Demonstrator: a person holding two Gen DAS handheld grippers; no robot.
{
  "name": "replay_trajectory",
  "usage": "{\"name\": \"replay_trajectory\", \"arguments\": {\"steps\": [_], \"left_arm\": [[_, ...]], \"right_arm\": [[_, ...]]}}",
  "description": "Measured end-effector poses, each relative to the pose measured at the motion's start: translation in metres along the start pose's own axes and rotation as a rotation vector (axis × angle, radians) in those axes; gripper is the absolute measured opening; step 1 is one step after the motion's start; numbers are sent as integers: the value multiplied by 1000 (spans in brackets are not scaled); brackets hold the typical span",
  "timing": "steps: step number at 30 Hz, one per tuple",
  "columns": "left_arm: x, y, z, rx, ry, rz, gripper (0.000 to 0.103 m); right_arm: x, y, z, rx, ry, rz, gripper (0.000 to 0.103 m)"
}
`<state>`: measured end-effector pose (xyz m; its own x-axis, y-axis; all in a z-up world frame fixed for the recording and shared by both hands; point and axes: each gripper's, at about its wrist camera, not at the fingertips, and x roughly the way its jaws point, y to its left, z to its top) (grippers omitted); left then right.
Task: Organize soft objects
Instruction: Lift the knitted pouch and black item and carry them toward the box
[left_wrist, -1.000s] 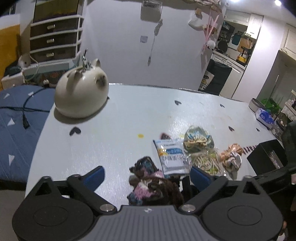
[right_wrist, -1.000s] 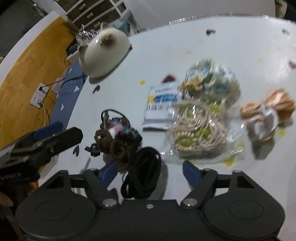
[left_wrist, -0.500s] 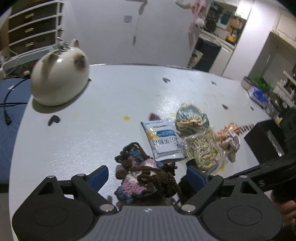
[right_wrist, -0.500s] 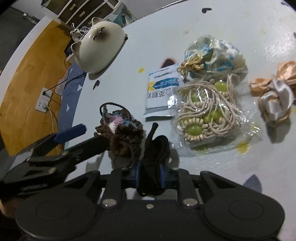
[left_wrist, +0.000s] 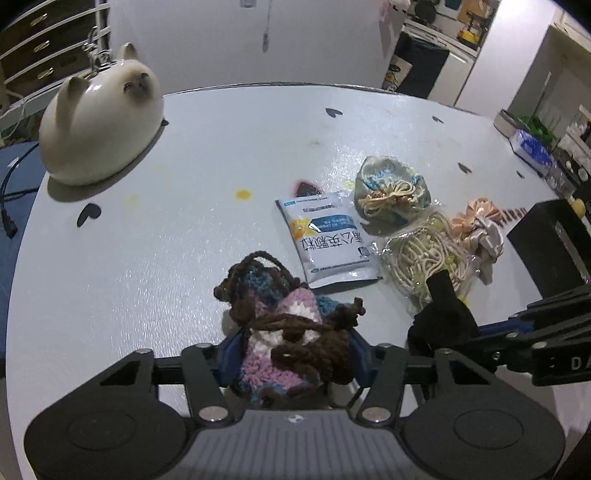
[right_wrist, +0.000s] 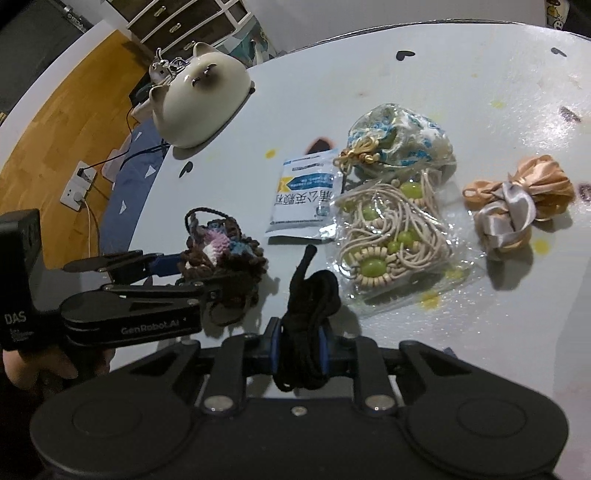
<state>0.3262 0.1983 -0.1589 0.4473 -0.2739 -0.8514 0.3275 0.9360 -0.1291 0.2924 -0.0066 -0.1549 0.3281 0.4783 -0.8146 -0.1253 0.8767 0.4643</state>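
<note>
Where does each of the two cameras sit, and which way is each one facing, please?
Left wrist: on the left gripper, looking down along its closing fingers at the crochet pouch between them; the right gripper shows at right.
Right wrist: on the right gripper, looking down at the black cord it clamps; the left gripper and a hand show at left.
Shared: the table, cat figurine, sachet, both grippers.

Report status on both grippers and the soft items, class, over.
Right gripper shut on black cord bundle. Left gripper closing around crocheted pouch, pads at its sides. Nothing blocking; sachet and beaded bag lie close by.
</note>
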Motion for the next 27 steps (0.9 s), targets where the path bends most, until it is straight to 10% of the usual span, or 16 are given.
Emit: {"name": "replay_trajectory", "arguments": {"steps": [27], "left_arm": [[-109, -40, -24, -234, -277, 58, 49]], "right_arm": [[-91, 30, -21, -245, -331, -109, 21]]}}
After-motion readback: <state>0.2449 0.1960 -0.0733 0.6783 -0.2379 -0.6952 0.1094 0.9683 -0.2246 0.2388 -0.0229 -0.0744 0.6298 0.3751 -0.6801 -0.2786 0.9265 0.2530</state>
